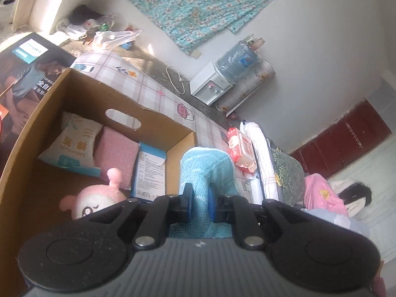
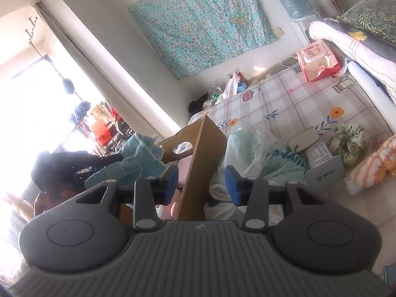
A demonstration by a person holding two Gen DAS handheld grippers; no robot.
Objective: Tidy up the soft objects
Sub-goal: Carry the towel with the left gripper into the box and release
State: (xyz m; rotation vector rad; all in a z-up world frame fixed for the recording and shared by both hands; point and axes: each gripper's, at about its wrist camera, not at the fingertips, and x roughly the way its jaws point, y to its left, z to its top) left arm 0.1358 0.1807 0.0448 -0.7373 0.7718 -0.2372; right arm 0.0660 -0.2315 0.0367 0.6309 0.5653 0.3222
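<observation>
My left gripper [image 1: 200, 201] is shut on a light blue towel [image 1: 205, 170] and holds it by the right wall of an open cardboard box [image 1: 59, 94]. The box holds a pink plush toy [image 1: 94, 201], a tissue pack [image 1: 71, 146], a pink pad [image 1: 115, 151] and a blue-white packet [image 1: 149, 170]. In the right wrist view the left gripper [image 2: 74, 165] and blue towel [image 2: 138, 158] hang over the box [image 2: 200, 153]. My right gripper [image 2: 201, 183] is open and straddles the box's near wall, touching nothing.
On the checked bedsheet [image 2: 297, 104] lie a plastic bag [image 2: 259, 153], a green scrunchie [image 2: 349, 143], an orange striped cloth [image 2: 371, 163], a small can [image 2: 319, 152] and a wet-wipes pack [image 2: 318, 59]. Folded blankets [image 1: 269, 163] are stacked to the right.
</observation>
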